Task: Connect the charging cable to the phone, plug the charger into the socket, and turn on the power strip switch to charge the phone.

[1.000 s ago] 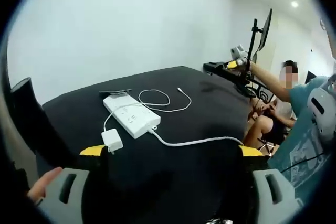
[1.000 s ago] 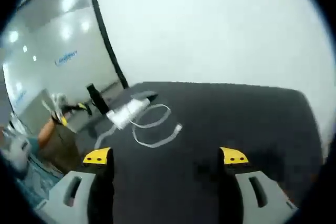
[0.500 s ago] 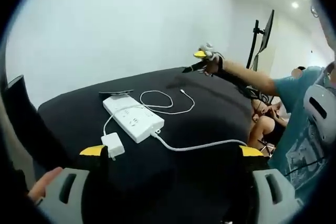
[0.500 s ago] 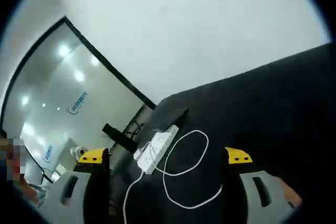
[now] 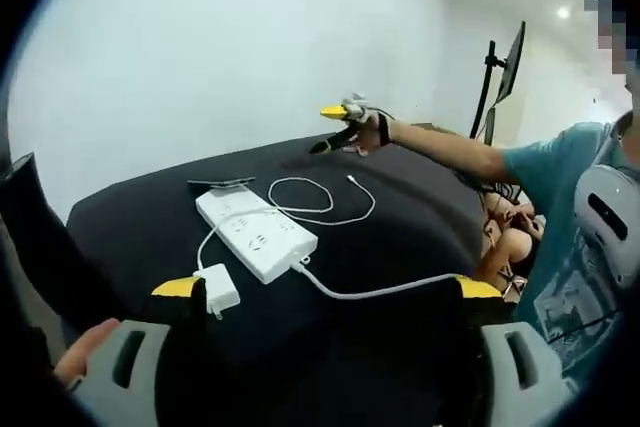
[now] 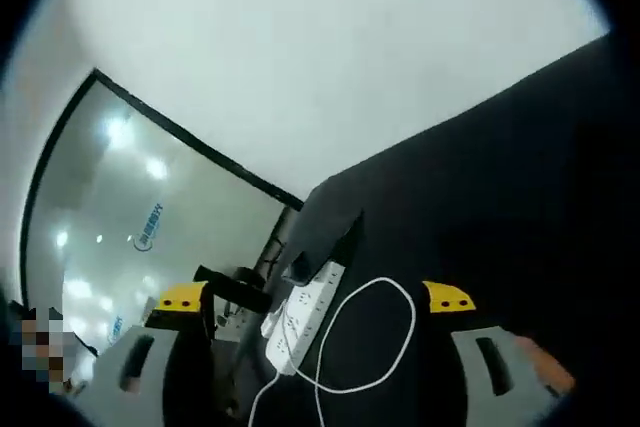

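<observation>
1. Broadly, a black table (image 5: 400, 237) carries everything; its far edge meets a white wall (image 5: 220, 57).
2. Power strip (image 5: 256, 231): white, lying flat near the middle of the table, its own lead running off toward the near right. In the right gripper view the same strip (image 6: 298, 315) lies just beyond the cable loop.
3. Phone (image 5: 221, 183): dark, flat, just behind the strip's far end, close to touching it; too small to tell which end has the port.
4. Charger (image 5: 218, 289): white block, unplugged, lying on the table just beside the left gripper's near jaw tip, apart from the strip.
5. Charging cable (image 5: 318, 201): thin, white, loosely looped to the right of the strip, plug end free on the cloth. Right gripper view has the loop (image 6: 372, 337) between its jaws' line of sight.
6. Left gripper (image 5: 325, 292): jaws spread wide, nothing between them, low over the near table edge.
7. Right gripper (image 5: 335, 125): held out above the far side of the table; in its own view (image 6: 314, 300) the jaws stand apart, carrying nothing.
8. Judgement: task not begun; step in hand is reaching for the cable's free end. To do it well: bring the right gripper down over the plug end, not the loop; pinch close behind the connector so it stays stiff; line it up square with the phone's edge while the left steadies the phone.
</observation>
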The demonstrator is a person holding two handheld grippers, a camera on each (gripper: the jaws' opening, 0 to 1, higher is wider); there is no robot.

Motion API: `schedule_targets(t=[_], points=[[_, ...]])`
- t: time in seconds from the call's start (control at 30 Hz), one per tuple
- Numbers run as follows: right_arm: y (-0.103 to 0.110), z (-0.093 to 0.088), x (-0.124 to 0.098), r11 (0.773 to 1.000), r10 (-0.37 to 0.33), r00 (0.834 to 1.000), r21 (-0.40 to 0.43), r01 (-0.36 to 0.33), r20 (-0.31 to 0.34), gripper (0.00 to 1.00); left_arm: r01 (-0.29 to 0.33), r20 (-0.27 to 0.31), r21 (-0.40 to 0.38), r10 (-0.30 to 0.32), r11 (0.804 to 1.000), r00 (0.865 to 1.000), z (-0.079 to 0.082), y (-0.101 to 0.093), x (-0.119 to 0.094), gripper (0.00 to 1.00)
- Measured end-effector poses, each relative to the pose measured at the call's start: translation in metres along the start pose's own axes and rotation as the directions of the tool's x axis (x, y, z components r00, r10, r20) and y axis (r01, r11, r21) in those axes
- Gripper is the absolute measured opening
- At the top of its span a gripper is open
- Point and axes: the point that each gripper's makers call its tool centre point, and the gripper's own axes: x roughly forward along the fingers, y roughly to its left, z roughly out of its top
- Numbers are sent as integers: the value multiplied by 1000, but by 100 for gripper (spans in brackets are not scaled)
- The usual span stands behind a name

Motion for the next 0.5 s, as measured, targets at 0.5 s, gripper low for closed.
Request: schedule_targets(t=[0.5], points=[[-7,7,109,978,126,988,178,-109,-84,79,-7,-26,-2,7,1000,1000,-7,13,1,95]])
